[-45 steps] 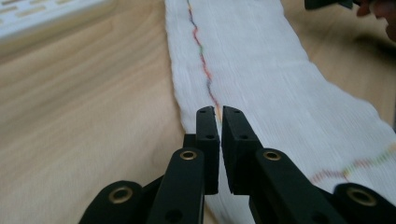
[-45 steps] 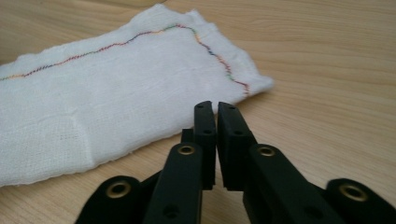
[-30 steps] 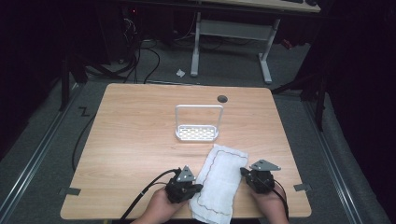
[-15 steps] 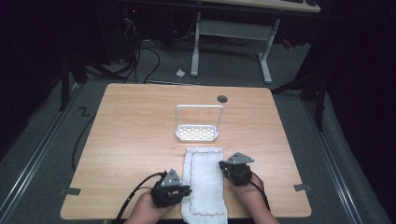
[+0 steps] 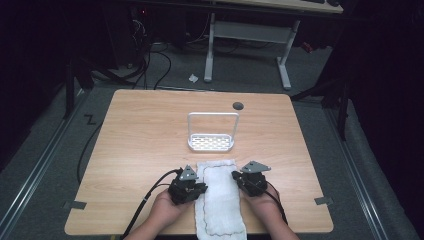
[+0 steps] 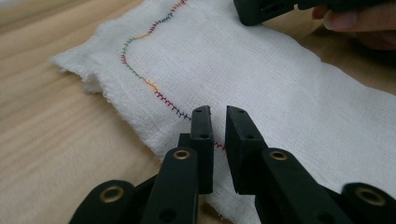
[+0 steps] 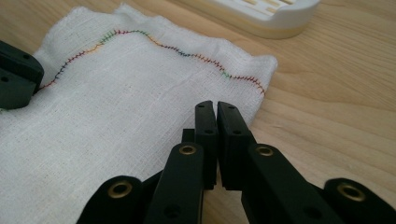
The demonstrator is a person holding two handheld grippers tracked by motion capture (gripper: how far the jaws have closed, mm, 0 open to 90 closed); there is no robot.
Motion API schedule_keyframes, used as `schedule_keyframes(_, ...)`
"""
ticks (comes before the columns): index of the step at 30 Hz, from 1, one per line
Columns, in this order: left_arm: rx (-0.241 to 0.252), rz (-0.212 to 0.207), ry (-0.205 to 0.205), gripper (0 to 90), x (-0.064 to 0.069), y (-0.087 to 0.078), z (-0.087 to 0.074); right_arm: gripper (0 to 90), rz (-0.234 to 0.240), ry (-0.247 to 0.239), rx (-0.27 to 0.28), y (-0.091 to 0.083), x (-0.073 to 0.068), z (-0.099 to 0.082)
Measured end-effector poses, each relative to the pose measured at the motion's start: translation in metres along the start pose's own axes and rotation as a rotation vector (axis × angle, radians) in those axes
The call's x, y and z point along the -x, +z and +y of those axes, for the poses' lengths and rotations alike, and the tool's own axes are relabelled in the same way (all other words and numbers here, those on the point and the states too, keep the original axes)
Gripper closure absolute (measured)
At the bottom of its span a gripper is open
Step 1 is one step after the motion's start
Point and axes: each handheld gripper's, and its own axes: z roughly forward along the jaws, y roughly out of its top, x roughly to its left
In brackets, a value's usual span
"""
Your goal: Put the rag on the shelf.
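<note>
Cloth (image 5: 220, 197) flat on worktop (image 5: 140, 145) near edge, between claws. Light, soft, limp gauze, bunches easily; pinch stitched side hems. Left claw (image 6: 218, 122) slightly parted, empty. Right claw (image 7: 216, 116) clenched, empty.

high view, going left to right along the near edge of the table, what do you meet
left gripper → white cloth → right gripper
</note>
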Motion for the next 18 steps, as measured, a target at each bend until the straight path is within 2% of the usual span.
schedule_keyframes(3, 0.001, -0.01, 0.004, 81.4, 0.005, -0.006, -0.008, 87.4, 0.018, -0.007, -0.006, -0.003, -0.005, -0.002)
schedule_keyframes(5, -0.003, -0.032, 0.002, 81.4, 0.009, -0.011, -0.013, 87.1, 0.037, -0.02, -0.008, -0.008, -0.01, -0.006)
schedule_keyframes(6, -0.004, -0.042, 0.005, 80.1, 0.009, -0.012, -0.014, 84.2, 0.044, -0.041, -0.015, -0.011, -0.013, -0.009)
schedule_keyframes(7, 0.002, -0.051, 0.023, 80.1, 0.009, -0.014, -0.014, 84.2, 0.044, -0.041, -0.015, -0.011, -0.013, -0.009)
schedule_keyframes(8, 0.044, -0.031, 0.043, 75.6, 0.006, -0.02, -0.011, 78.5, 0.062, -0.02, 0.004, -0.017, -0.012, -0.01)
schedule_keyframes(9, 0.059, -0.019, 0.017, 73.5, 0.001, -0.022, -0.008, 77.9, 0.066, -0.007, 0.023, -0.019, -0.011, -0.011)
schedule_keyframes(10, 0.059, -0.019, 0.017, 70.8, 0.001, -0.022, -0.008, 77.9, 0.066, -0.007, 0.023, -0.019, -0.011, -0.011)
schedule_keyframes(11, 0.077, -0.006, -0.015, 70.8, -0.004, -0.023, -0.004, 77.2, 0.066, 0.008, 0.043, -0.023, -0.009, -0.011)
schedule_keyframes(13, 0.103, 0.049, -0.036, 66.7, -0.014, -0.021, 0.004, 74.9, 0.067, 0.04, 0.07, -0.028, -0.003, -0.011)
schedule_keyframes(14, 0.118, 0.092, -0.044, 64.6, -0.02, -0.018, 0.009, 74.6, 0.064, 0.053, 0.077, -0.029, -0.001, -0.011)
schedule_keyframes(15, 0.109, 0.139, -0.058, 58.3, -0.027, -0.012, 0.014, 73.0, 0.061, 0.065, 0.08, -0.029, 0.003, -0.013)
schedule_keyframes(16, 0.109, 0.139, -0.058, 56.0, -0.027, -0.012, 0.014, 73.0, 0.061, 0.065, 0.08, -0.029, 0.003, -0.013)
schedule_keyframes(17, 0.092, 0.163, -0.076, 56.0, -0.031, -0.005, 0.017, 72.7, 0.06, 0.066, 0.074, -0.028, 0.004, -0.014)
schedule_keyframes(18, 0.089, 0.15, -0.089, 55.0, -0.032, 0.0, 0.018, 72.3, 0.058, 0.066, 0.066, -0.027, 0.004, -0.016)
